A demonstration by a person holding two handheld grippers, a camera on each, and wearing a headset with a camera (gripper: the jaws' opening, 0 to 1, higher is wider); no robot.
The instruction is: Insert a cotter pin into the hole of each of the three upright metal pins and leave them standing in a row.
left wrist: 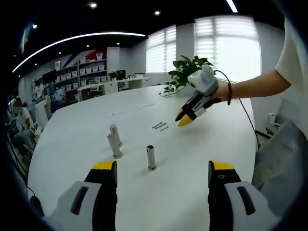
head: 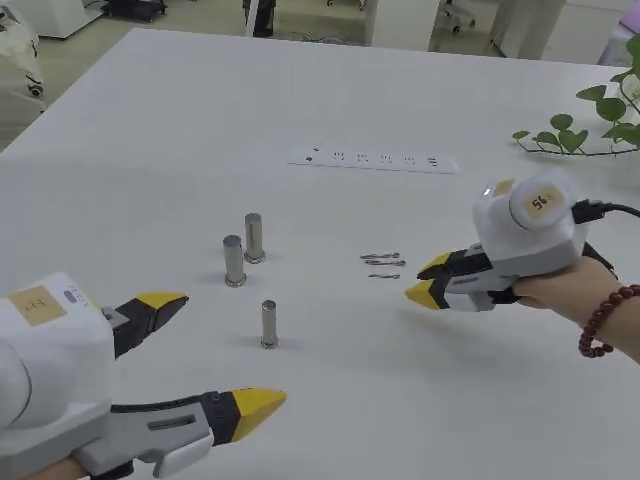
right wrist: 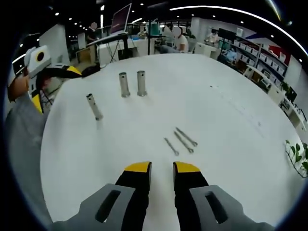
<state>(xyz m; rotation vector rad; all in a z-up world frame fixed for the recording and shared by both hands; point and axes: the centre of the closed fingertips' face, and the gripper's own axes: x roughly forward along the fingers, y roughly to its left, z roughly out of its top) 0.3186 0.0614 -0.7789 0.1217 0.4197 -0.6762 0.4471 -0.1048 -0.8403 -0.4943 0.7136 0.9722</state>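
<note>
Three upright metal pins stand in a loose cluster on the white table: one pin (head: 254,238) at the back, one pin (head: 234,261) beside it, and one pin (head: 269,324) nearer me. Three cotter pins (head: 383,263) lie flat to their right, also cotter pins (right wrist: 180,140) in the right gripper view. My left gripper (head: 222,350) is open wide, low and short of the nearest pin (left wrist: 151,157). My right gripper (head: 428,280) hovers just right of the cotter pins, its jaws a narrow gap apart with nothing between them (right wrist: 162,167).
A white power strip (head: 375,158) lies flat on the table beyond the pins. A leafy plant (head: 600,120) trails over the far right corner. Bare table (head: 150,130) surrounds the pins. People sit at desks far behind, in the right gripper view.
</note>
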